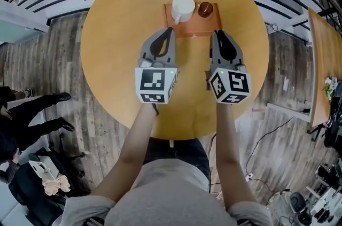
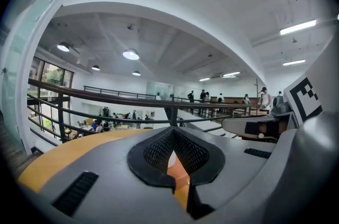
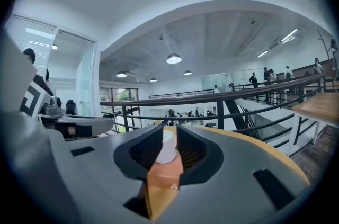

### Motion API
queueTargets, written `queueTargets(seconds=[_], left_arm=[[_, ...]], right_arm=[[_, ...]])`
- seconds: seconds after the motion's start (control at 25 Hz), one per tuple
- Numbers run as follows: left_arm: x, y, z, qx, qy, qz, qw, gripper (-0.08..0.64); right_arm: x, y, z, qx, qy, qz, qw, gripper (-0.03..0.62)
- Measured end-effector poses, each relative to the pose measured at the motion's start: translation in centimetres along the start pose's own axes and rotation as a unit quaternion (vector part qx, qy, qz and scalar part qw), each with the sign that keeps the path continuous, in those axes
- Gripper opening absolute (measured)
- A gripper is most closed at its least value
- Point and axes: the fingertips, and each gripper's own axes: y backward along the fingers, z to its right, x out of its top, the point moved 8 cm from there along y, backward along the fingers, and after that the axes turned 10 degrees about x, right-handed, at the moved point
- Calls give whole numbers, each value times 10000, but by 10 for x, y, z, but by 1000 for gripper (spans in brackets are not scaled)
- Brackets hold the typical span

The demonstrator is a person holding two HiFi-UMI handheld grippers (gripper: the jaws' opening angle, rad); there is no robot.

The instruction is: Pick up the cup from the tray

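While both jaws closed, only head view shows brown cup (image 1: 206,9) beside white cup (image 1: 183,8).

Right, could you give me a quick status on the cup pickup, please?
Left tongs and right tongs shut, empty, at tray near edge. White cup upright on tray, untouched. Small brown cup beside it; nothing blocking.

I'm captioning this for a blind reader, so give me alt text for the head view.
The left gripper and right gripper point at an orange tray holding a white cup and a small brown dish, on a round wooden table.
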Motion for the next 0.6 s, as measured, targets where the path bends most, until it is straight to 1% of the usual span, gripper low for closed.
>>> queueTargets(seconds=[0.04, 0.08, 0.32, 0.44, 0.6], left_arm=[[-2, -2, 0, 27, -22, -23, 10000, 3], [-4, -5, -1, 47, -51, -48, 10000, 3], [-15, -16, -4, 143, -103, -171, 9997, 3], [-21, -21, -6, 206, -118, -241, 9994, 3], [-24, -27, -9, 286, -66, -306, 9991, 3]], right_arm=[[-2, -5, 5, 68, 5, -39, 10000, 95], [-3, -9, 10, 116, 7, -76, 9999, 133], [-20, -38, 45, 304, 59, -342, 9989, 157], [-31, -57, 61, 441, 104, -537, 9975, 195], [-44, -82, 76, 579, 87, -740, 9955, 215]])
